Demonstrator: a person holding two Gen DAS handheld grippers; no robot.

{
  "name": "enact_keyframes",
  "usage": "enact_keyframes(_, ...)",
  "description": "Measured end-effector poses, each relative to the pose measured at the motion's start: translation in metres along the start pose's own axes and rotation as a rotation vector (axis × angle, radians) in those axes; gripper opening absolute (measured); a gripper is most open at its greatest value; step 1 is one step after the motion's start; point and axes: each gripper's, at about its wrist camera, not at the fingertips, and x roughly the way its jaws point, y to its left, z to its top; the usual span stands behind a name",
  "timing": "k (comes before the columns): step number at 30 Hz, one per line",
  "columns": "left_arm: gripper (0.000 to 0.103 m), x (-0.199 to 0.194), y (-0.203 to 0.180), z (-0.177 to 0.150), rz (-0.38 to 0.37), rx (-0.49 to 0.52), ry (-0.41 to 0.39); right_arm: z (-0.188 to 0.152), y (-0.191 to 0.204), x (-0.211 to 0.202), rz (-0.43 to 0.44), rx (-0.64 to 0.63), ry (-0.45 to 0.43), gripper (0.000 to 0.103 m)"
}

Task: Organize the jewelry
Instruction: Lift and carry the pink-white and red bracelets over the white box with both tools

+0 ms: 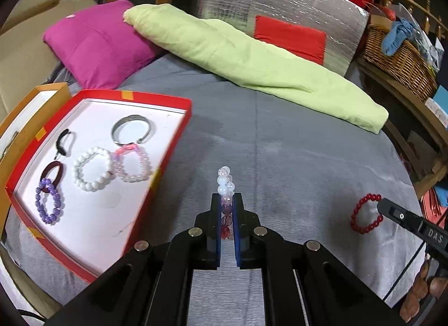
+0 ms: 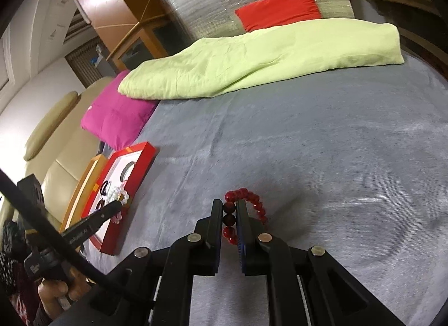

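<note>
Both tongs are nearly closed, each pinching a bracelet: the left tongs [image 1: 226, 208] grip a pale beaded bracelet [image 1: 225, 181] standing up between the pads, just right of the red tray [image 1: 170, 141]; the right tongs [image 2: 229, 214] clamp a red beaded bracelet [image 2: 246, 202] low over the grey bed [image 2: 322, 158], well right of the tray. To finish well, I'd carry the pale one left over the rim, lower it onto the bare white patch near the purple bracelet [image 1: 49, 202], clear of the white bracelet [image 1: 92, 169], then release; the red one can follow.

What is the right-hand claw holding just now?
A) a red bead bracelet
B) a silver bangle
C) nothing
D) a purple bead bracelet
A: the right gripper is shut on the red bead bracelet, its beads pinched between the two fingers over the grey bed cover.
</note>
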Motion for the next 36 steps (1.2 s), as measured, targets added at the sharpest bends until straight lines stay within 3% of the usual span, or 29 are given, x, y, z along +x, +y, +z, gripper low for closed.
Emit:
enact_keyframes(14,0.007,-0.022,0.056,0.006,0.065,-0.11,-0.048,0.006,0.089,0.017,0.059,-0.133,0.033,0.01)
enact_keyframes(23,0.007,-0.037,0.123,0.02,0.131,-0.242,-0.103,0.018,0.173,0.035,0.147,-0.255,0.045,0.01)
enact_keyframes(36,0.007,-0.03,0.175,0.027,0.202,-0.34,-0.098,0.023,0.257,0.085,0.206,-0.355,0.113,0.01)
